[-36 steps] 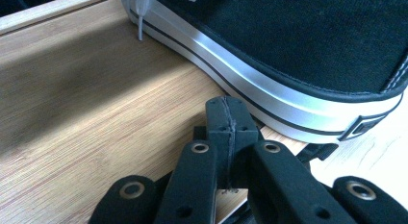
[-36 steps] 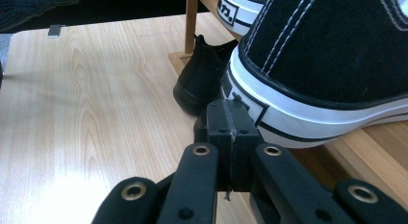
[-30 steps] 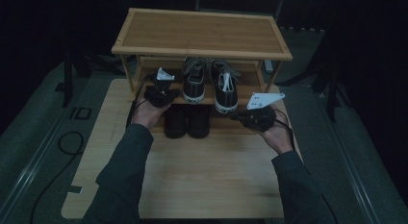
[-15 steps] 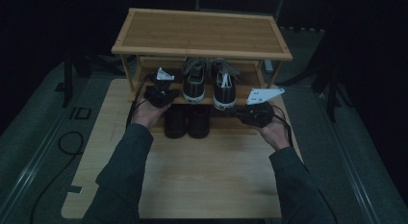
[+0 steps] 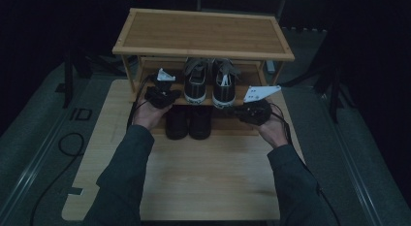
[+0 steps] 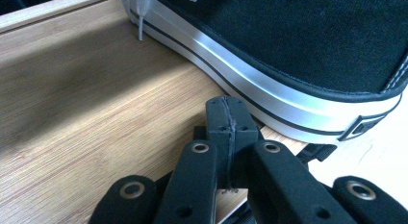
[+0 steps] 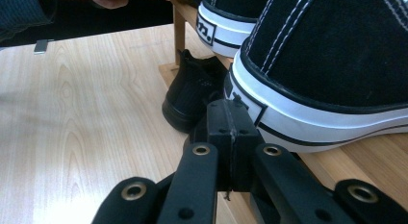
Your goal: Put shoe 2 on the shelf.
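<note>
Left gripper (image 5: 162,92) was clamped shut with nothing in it, jaws pressed flat together, parked at the left end of the middle shelf (image 5: 145,96) of the bamboo shoe rack (image 5: 203,34). In the left gripper view its closed tip (image 6: 226,118) sat right beside the white rubber sole of the left sneaker (image 6: 288,56), near the heel end, though I couldn't tell if it was actually touching. The shoelace end (image 6: 140,22) dangled down onto the shelf board farther off.

Right gripper (image 5: 252,109) was the same deal, clenched tight on nothing, over by the right side of the rack near the front edge of the shelf. In the right gripper view its tip (image 7: 231,123) sat just beside the heel of the right sneaker (image 7: 327,56), close to the little heel tab, with the other sneaker's heel (image 7: 226,17) farther back.

From the high view, both black-and-white sneakers (image 5: 211,80) stood side by side on the middle shelf, heels toward the person, between the two grippers. A pair of black shoes (image 5: 188,121) sat on the level below, just under them, toes tucked inward. The rack stood at the far end of the light wood table (image 5: 203,177).
</note>
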Demonstrator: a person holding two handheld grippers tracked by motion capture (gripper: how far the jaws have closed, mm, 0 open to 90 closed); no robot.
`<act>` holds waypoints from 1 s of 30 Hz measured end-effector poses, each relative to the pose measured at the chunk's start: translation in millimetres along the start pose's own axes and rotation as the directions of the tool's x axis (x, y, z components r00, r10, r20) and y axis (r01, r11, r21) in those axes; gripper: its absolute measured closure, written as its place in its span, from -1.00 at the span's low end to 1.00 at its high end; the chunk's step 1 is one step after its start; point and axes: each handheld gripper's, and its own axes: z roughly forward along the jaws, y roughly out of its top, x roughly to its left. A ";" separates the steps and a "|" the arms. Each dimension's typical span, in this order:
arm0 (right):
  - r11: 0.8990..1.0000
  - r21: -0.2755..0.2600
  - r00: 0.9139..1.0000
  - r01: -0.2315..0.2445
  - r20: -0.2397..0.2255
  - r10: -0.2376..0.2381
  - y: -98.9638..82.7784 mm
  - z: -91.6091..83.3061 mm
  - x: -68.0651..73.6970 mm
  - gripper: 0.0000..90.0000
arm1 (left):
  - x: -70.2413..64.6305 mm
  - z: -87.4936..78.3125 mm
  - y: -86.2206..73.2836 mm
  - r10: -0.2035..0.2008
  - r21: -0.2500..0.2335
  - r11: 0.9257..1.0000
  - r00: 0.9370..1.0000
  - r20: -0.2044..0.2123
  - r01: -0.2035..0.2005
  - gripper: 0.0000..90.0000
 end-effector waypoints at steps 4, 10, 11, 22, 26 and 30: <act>1.000 0.008 1.000 -0.010 0.002 0.010 0.3 2.8 -4.9 1.00 | 0.7 -0.2 -0.5 -0.003 0.000 1.000 1.000 0.002 0.003 1.00; 1.000 0.014 1.000 -0.012 -0.007 0.012 1.4 6.9 -8.8 1.00 | 0.6 0.0 -0.9 -0.006 -0.006 1.000 1.000 0.003 0.006 1.00; 1.000 0.017 1.000 -0.011 -0.007 0.011 1.4 7.4 -8.7 1.00 | 0.6 0.0 -0.9 -0.006 -0.006 1.000 1.000 0.003 0.006 1.00; 0.999 0.021 1.000 -0.025 0.006 0.025 -1.3 11.0 -14.0 1.00 | 0.9 0.0 -1.0 -0.007 -0.007 1.000 1.000 0.005 0.007 1.00; 0.999 0.029 1.000 -0.022 0.009 0.022 -1.2 12.8 -12.7 1.00 | 1.2 0.1 -0.8 -0.010 -0.006 1.000 1.000 0.006 0.010 1.00; 0.999 0.025 1.000 -0.027 0.017 0.026 -3.1 12.4 -10.6 1.00 | -0.2 -0.2 -0.3 -0.003 -0.004 1.000 1.000 -0.004 0.003 1.00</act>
